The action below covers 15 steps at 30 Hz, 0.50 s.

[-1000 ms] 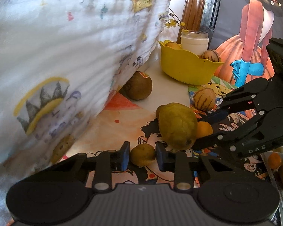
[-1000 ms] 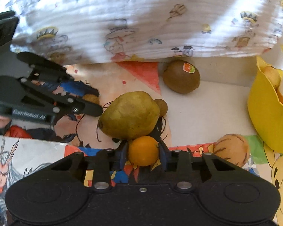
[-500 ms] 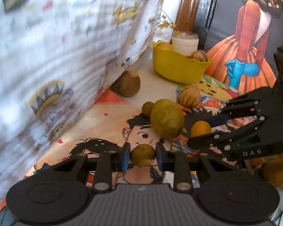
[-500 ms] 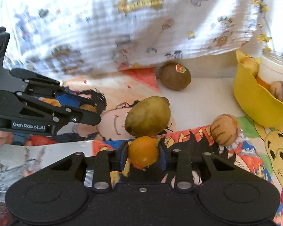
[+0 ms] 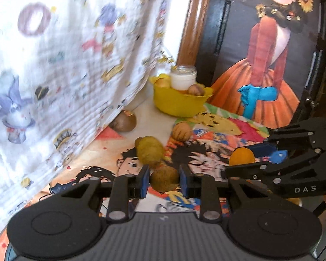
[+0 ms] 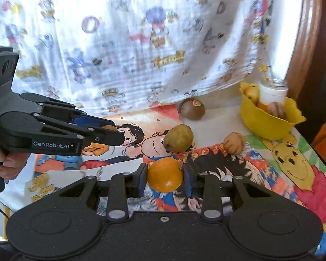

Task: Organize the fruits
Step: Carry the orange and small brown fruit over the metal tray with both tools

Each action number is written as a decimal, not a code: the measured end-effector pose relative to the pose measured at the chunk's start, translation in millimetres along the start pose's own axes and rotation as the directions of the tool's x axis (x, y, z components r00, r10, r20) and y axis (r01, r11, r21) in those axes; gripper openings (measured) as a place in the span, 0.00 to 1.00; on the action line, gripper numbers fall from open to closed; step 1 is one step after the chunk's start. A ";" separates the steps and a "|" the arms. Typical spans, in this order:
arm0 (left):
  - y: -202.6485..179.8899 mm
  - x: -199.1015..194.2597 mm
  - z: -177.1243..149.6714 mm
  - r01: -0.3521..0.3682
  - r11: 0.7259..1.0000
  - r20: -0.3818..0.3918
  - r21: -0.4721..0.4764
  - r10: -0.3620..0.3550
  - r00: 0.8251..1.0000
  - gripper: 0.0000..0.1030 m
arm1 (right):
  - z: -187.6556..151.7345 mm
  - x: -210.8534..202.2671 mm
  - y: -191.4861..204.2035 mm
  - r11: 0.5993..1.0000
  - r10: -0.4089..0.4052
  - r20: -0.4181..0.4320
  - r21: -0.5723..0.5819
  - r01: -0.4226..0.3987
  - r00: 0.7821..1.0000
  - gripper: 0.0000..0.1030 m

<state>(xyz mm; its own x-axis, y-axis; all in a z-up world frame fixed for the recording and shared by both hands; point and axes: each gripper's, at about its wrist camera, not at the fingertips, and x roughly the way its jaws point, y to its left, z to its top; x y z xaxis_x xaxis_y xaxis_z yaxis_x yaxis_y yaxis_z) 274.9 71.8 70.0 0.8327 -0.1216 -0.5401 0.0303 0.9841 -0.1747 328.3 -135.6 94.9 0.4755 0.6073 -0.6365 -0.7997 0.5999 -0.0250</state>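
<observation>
Two claws each carry fruit above the cartoon-printed table (image 6: 297,167): the left gripper (image 5: 164,179) is clamped on a small brownish-yellow fruit (image 5: 164,178), the right gripper (image 6: 164,175) on an orange (image 6: 164,174). Beyond lie a pear (image 6: 178,138) and a walnut (image 6: 234,143), open tabletop between them. Farther, a kiwi (image 6: 193,109) sits against the hanging cloth (image 6: 141,43); the yellow bowl (image 6: 265,121) stands at the far corner.

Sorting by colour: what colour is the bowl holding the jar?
Bright yellow bowl; the right wrist view shows it best.
</observation>
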 end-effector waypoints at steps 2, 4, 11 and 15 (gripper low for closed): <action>-11.7 -12.2 -0.3 0.009 1.000 0.011 0.010 -0.010 1.000 0.30 | -6.8 -15.9 0.8 1.000 -0.010 0.013 0.017 0.010 1.000 0.35; -22.9 -21.8 -1.3 0.023 1.000 0.018 0.018 -0.024 1.000 0.30 | -14.1 -30.6 0.9 0.999 -0.023 0.023 0.030 0.023 0.999 0.35; -68.0 -42.7 -11.1 0.084 0.995 0.026 0.045 -0.085 0.996 0.30 | -50.0 -86.1 -0.9 0.992 -0.099 0.060 0.080 0.095 0.993 0.35; -90.2 -41.7 -21.0 0.122 0.992 0.010 0.043 -0.123 0.992 0.30 | -75.6 -108.9 -1.2 0.984 -0.163 0.069 0.091 0.156 0.984 0.35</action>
<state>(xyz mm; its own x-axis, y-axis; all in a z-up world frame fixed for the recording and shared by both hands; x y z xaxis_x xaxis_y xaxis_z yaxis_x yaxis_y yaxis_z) 225.9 -14.7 91.1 0.8283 -0.2400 -0.5062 0.1556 0.9666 -0.2037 249.8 -241.9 105.9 0.6237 0.5361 -0.5689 -0.6789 0.7323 -0.0541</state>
